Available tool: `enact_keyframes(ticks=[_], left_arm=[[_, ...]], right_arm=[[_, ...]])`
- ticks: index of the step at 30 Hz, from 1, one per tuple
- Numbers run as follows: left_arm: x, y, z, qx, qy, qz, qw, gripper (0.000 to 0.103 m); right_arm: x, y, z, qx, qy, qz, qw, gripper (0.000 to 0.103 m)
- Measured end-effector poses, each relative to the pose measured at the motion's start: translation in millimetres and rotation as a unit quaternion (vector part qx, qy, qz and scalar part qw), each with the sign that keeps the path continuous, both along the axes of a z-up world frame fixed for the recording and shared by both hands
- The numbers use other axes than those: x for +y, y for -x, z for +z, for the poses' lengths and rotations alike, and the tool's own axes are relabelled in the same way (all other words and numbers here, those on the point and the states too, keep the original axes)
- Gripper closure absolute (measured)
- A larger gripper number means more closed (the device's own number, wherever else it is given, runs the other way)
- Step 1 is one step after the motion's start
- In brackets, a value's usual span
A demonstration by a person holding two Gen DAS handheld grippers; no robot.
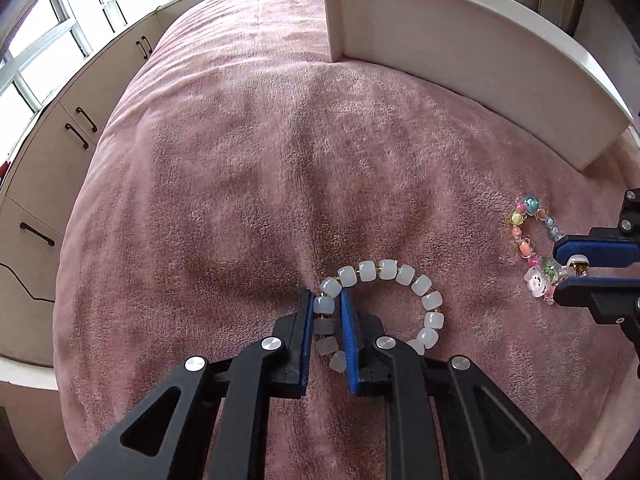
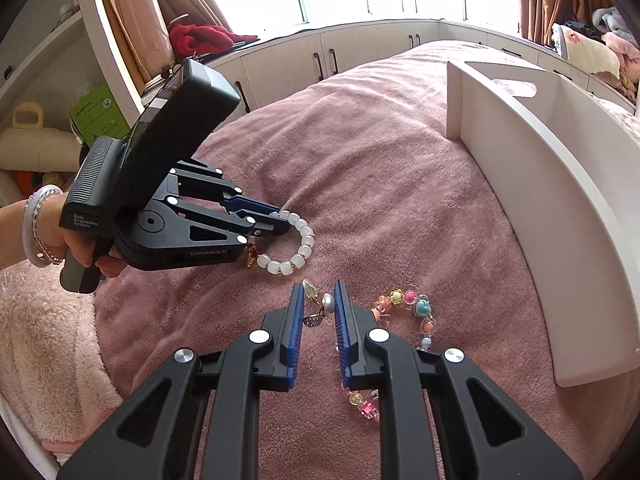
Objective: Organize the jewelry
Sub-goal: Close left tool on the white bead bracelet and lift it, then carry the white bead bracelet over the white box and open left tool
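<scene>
A white bead bracelet lies on the pink blanket. My left gripper is shut on its left side; it also shows in the right wrist view with the bracelet hanging from its tips. My right gripper is shut on a gold and pearl earring, just above the blanket; it shows in the left wrist view with the earring between its pads. A colourful bead bracelet lies just right of the right gripper, also seen in the left wrist view.
A white open tray stands on the blanket to the right, its wall also in the left wrist view. White cabinets run along the window behind the bed. A small red and gold piece lies under the left gripper.
</scene>
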State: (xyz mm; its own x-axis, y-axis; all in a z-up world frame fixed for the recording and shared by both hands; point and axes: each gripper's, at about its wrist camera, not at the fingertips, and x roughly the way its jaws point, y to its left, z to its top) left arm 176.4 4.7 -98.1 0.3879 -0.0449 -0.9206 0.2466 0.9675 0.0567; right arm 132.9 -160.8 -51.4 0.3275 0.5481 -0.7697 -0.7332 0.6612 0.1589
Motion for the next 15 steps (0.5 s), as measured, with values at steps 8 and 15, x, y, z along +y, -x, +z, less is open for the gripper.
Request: enact_keyframes(ticks=[8, 15], left_arm=[[11.6, 7.4, 33.9, 0.006, 0.029, 0.018, 0.9994, 0.088], [0.2, 0.3, 95.7, -0.041, 0.060, 0.018, 0.9972, 0.088]], right_arm=[[-8.3, 2.7, 13.4, -0.009, -0.037, 0.004, 0.999, 0.087], [-15.4, 5.6, 47.2, -0.029, -0.085, 0.003, 0.996, 0.087]])
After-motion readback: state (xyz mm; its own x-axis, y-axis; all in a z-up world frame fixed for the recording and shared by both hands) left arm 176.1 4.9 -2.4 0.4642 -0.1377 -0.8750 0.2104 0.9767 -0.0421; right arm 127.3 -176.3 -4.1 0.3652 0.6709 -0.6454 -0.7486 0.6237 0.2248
